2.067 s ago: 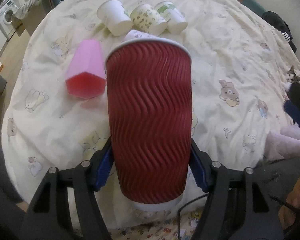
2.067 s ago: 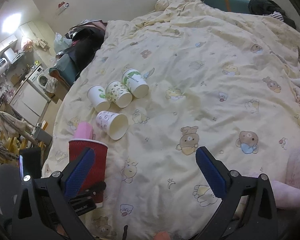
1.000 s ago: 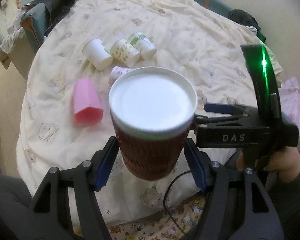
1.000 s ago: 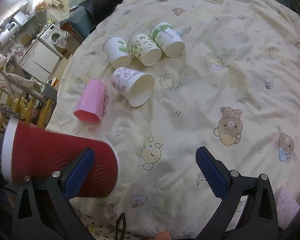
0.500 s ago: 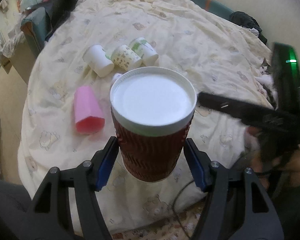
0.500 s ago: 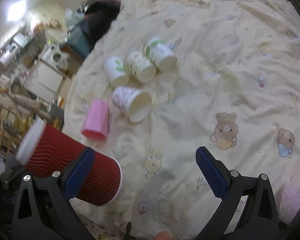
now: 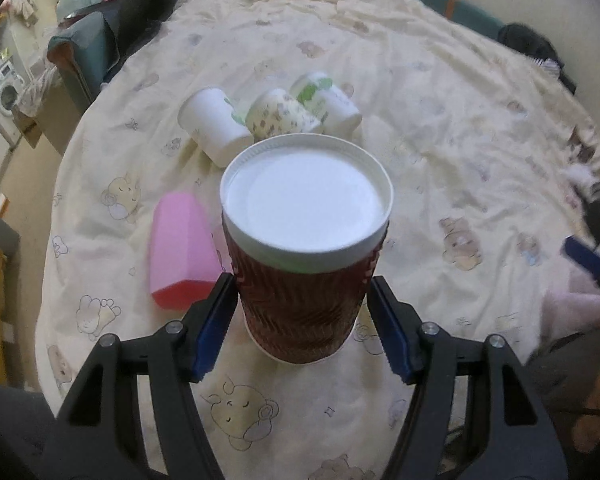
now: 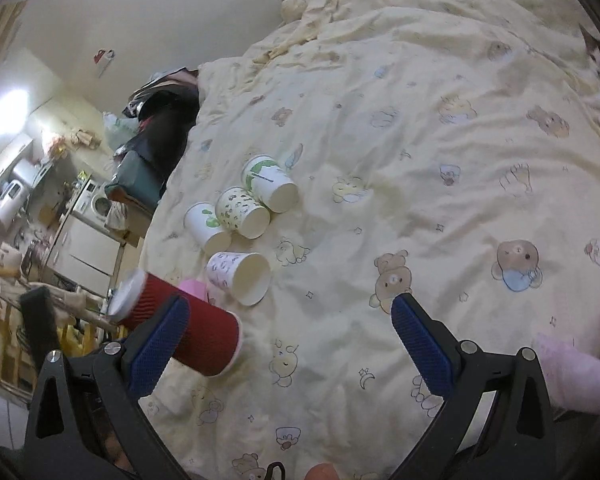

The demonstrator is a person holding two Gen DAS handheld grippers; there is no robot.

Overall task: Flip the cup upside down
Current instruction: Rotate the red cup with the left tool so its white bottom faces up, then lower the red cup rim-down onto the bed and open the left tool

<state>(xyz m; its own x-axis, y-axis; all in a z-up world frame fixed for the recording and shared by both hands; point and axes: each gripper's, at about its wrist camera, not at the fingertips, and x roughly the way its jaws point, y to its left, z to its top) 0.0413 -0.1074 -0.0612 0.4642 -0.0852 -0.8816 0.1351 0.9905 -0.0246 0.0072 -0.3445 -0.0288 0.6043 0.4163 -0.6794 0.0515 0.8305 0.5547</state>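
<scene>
- My left gripper (image 7: pixel 302 322) is clamped on the red cup (image 7: pixel 300 300); its blue pads (image 7: pixel 214 328) press the ribbed wall from both sides.
- From the left wrist view I look almost straight at the cup's white closed end (image 7: pixel 306 204), which faces the camera; the wider rim points away, toward the bedspread (image 7: pixel 440 120).
- From the right wrist view the red cup (image 8: pixel 188 332) is held tilted above the near left edge of the bedspread (image 8: pixel 420 140), white end up and to the left, open rim down and to the right. Whether the rim touches the cloth I cannot tell.
- My right gripper (image 8: pixel 288 352) is spread wide with nothing between its blue pads (image 8: pixel 422 344). It hangs over bare cloth, just right of the red cup.
- In the left wrist view, a pink cup (image 7: pixel 180 252) lies on its side just left of the red one.
- Beyond the red cup, three paper cups lie on their sides close together: a white cup (image 7: pixel 214 128), a spotted cup (image 7: pixel 280 116) and a green-printed cup (image 7: pixel 326 100).
- The right wrist view shows a fourth paper cup with purple marks (image 8: pixel 240 280) lying nearer, its mouth toward me, just beside the pink cup (image 8: pixel 194 288), which is mostly hidden behind the red one.
- A washing machine (image 7: pixel 2 96) stands off the bed at far left.
</scene>
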